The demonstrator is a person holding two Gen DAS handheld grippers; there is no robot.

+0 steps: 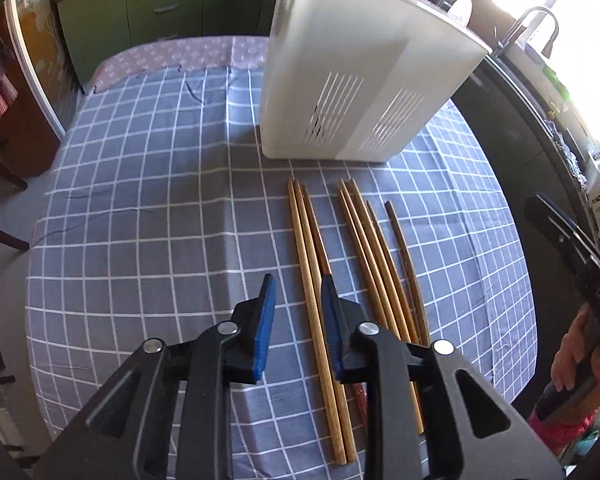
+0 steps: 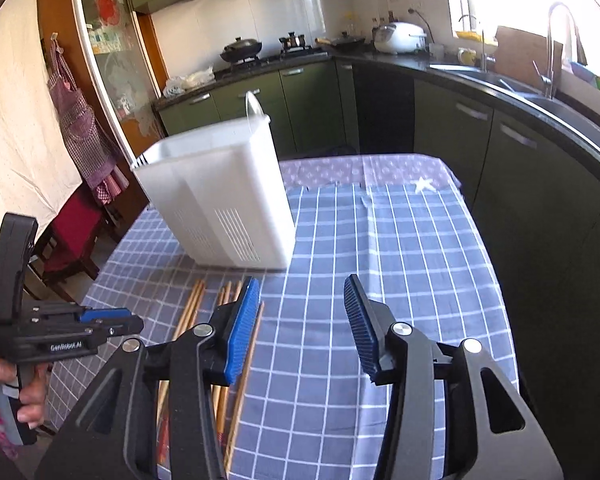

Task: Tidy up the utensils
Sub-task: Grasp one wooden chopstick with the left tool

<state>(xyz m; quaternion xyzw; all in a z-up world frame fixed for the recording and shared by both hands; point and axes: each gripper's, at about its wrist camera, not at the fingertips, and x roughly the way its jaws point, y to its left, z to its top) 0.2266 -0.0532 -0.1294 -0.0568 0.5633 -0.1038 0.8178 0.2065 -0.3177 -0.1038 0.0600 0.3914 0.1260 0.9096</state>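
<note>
Several wooden chopsticks (image 1: 314, 280) lie side by side on the blue checked tablecloth (image 1: 140, 240), in two loose groups. A white slotted utensil holder (image 1: 352, 80) stands upright behind their tips. My left gripper (image 1: 298, 292) is open and empty, hovering over the left group of chopsticks. My right gripper (image 2: 300, 296) is open and empty, above the cloth to the right of the chopsticks (image 2: 192, 308). The holder (image 2: 220, 200) stands ahead and to its left. The left gripper also shows in the right wrist view (image 2: 136, 322), low at the left.
The table's right edge (image 2: 500, 280) borders dark green cabinets (image 2: 520, 168) and a sink counter. A red chair (image 2: 72, 232) stands at the left. A patterned cloth strip (image 1: 188, 56) covers the table's far end.
</note>
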